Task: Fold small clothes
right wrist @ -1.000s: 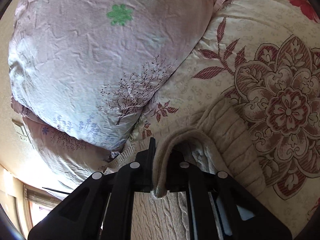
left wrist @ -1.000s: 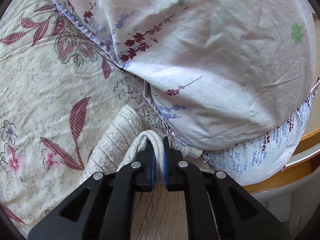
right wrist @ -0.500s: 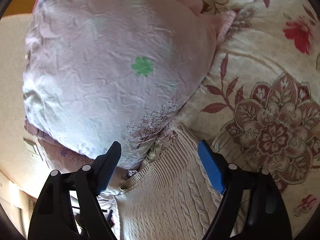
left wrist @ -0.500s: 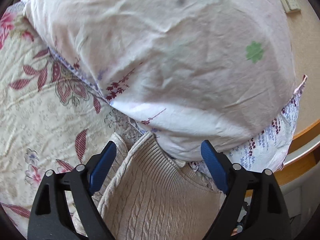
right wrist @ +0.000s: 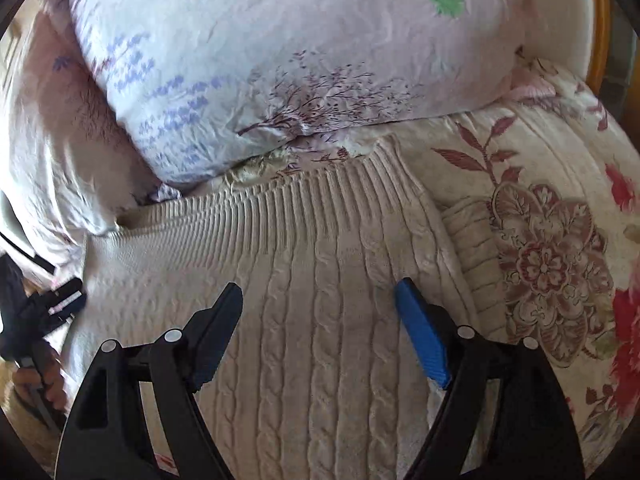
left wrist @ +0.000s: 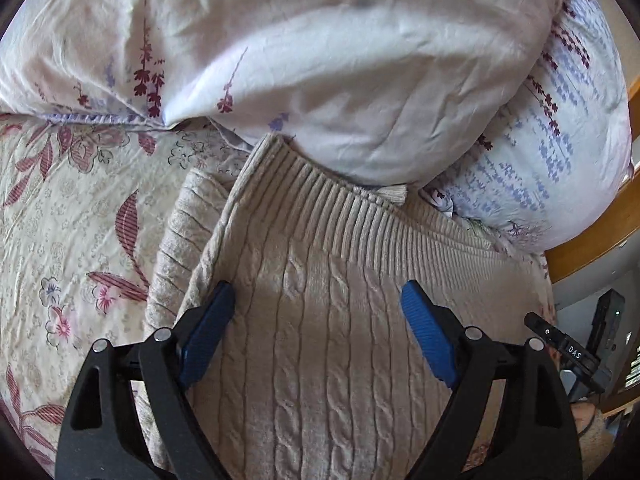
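Both of your grippers hang spread wide above the cable-knit sweater, and neither has hold of anything. Your left gripper has its blue pads on either side of the cabled panel, with the ribbed hem straight ahead of the fingertips, running crosswise to your reach and butting against the floral pillow. Your right gripper sees the same ribbed hem ahead, its far corner just short of the pillow.

A ribbed cuff lies out beyond the left gripper's left finger, on the flowered bedspread; the right gripper's view shows what is probably that same cuff past its right finger, though I can't be sure.

The cables run along your reach, so that is the sweater's long axis. The next fold likely means reaching forward to the hem corners, one per gripper.
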The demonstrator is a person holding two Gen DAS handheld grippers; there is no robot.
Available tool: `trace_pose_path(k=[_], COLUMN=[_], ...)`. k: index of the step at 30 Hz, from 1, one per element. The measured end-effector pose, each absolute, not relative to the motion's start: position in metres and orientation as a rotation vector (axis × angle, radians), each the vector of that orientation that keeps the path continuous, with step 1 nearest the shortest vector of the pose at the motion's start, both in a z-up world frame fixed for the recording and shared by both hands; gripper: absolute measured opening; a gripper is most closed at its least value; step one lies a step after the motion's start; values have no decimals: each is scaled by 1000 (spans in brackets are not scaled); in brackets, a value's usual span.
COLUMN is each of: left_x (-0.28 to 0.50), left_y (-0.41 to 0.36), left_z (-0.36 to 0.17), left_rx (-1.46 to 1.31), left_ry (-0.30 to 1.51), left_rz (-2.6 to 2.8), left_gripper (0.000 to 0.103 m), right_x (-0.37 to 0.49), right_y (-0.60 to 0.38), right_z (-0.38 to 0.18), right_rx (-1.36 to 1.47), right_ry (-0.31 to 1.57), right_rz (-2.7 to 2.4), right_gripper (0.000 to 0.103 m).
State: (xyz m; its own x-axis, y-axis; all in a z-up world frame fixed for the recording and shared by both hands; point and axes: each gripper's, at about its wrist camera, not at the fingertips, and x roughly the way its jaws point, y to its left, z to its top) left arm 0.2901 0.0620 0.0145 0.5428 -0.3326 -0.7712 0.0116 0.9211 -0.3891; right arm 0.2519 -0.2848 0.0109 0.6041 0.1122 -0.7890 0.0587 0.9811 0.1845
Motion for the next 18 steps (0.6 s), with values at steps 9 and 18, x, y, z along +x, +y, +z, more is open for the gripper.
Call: trace_pose_path(k=[9,18], left_x=[283,284], left_y=[86,142], left_z=[28,20], left_rx=[-452,-552], left_ry=[941,969], left_rz=[-190,-135], left_gripper=[87,82], right_x=[246,218], right_y=[-274,-260], right_z=[12,22], right_rx=[145,113], right_ry=[896,864], right_rz=[3,61], right_gripper=[90,90])
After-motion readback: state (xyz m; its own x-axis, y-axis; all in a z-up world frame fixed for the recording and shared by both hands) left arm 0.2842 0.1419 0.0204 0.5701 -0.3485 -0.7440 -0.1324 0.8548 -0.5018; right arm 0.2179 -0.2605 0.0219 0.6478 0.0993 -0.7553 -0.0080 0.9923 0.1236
